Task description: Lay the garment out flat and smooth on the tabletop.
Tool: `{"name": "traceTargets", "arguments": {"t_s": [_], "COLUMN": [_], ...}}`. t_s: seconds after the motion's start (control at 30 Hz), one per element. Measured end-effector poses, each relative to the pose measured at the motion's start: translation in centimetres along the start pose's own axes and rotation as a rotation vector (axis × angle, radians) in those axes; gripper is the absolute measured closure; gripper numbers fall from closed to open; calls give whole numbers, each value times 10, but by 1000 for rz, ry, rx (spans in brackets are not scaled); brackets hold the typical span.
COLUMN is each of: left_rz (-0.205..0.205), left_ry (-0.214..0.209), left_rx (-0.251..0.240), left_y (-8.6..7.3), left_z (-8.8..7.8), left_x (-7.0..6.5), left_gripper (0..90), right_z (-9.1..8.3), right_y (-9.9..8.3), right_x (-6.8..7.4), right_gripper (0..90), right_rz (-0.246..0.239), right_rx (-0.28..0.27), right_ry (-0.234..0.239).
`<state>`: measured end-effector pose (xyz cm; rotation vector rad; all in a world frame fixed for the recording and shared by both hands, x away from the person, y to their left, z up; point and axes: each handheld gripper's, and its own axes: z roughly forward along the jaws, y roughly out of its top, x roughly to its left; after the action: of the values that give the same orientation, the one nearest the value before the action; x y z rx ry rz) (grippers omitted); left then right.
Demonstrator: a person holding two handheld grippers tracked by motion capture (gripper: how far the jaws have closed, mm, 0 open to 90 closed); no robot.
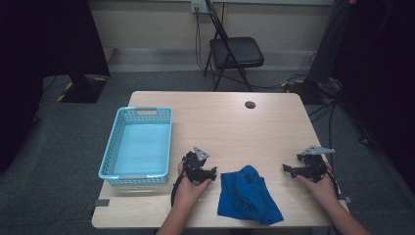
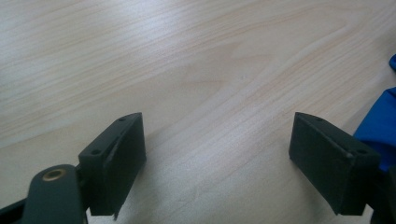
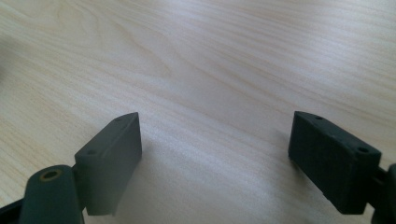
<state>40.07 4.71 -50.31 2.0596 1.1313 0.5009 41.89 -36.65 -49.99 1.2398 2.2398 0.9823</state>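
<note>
Blue cloth (image 1: 248, 195): one item, crumpled in a loose heap on the near edge of the desk (image 1: 230, 122), between the two hands. Untouched. Its folds are bunched rather than flat, so it will likely need a pinch at an edge or corner from each side.

Left hand-held gripper (image 1: 211, 171): rests low on the desk just beside the cloth's left edge, jaws spread wide with nothing between them. In the left gripper view (image 2: 217, 154) bare wood lies between the jaws, and a strip of the blue cloth (image 2: 380, 128) sits by the right-hand jaw, close but not gripped. Placement suggests readiness to take the near side of the fabric.

Right hand-held gripper (image 1: 286, 169): held near the desk's right edge, apart from the cloth, jaws pointing toward it and likewise wide open and empty. The right gripper view (image 3: 215, 154) looks onto plain desk top.

Light-blue basket (image 1: 110, 166): open-weave plastic, empty, standing on the left part of the desk beyond the left hand. Judged the probable destination for the cloth, being within easy reach.

Grommet hole (image 1: 250, 104): dark round cap at the far middle of the desk.

Folding chair (image 1: 235, 51): black, on the floor behind the desk, cables beside it.
</note>
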Motion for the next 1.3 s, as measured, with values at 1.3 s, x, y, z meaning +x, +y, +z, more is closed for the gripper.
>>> {"name": "traceTargets", "arguments": {"t_s": [1.3], "left_rz": [10], "left_ry": [-71], "left_rx": [-41], "left_y": [2], "left_z": [-24], "left_x": [-11], "left_gripper": [300], "right_z": [-16], "right_y": [2], "right_x": [8], "right_gripper": [288], "right_rz": [3], "right_rx": [-13], "right_ry": [96]}}
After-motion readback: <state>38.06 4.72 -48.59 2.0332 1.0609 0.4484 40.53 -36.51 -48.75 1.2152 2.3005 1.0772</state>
